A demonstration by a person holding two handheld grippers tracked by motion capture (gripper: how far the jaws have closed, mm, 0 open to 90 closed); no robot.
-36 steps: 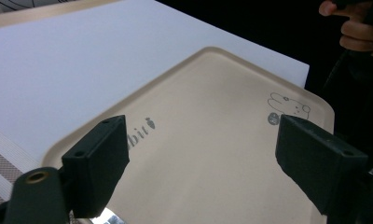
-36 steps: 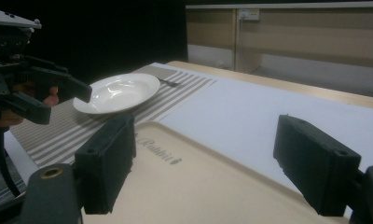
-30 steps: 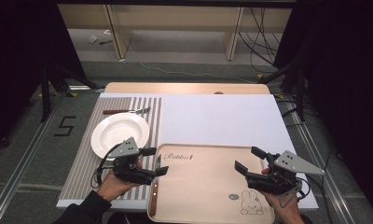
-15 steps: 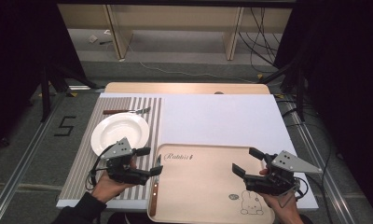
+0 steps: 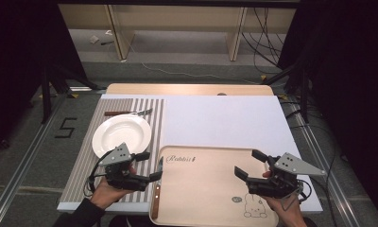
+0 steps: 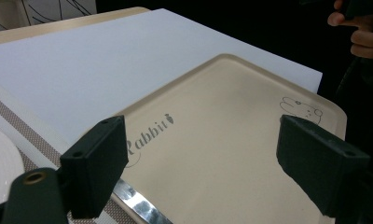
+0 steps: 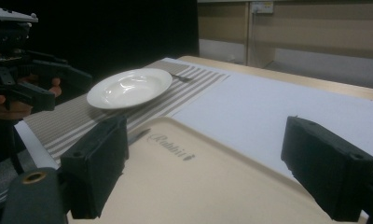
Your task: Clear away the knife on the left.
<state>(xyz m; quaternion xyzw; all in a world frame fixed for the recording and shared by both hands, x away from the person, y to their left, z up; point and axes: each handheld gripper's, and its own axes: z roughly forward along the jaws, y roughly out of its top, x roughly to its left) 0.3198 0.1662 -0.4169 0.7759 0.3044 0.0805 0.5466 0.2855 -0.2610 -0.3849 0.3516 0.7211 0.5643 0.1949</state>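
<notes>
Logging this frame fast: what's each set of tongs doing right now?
Left tongs: open, holding nothing, at the tray's left edge.
Right tongs: open, holding nothing, over the tray's right side.

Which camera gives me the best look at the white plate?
The high view: it shows the whole white plate from above on the striped mat, beside the tray. The right gripper view also shows it whole, but low, dim and farther off. The left gripper view catches just a sliver of its rim at the left edge.
</notes>
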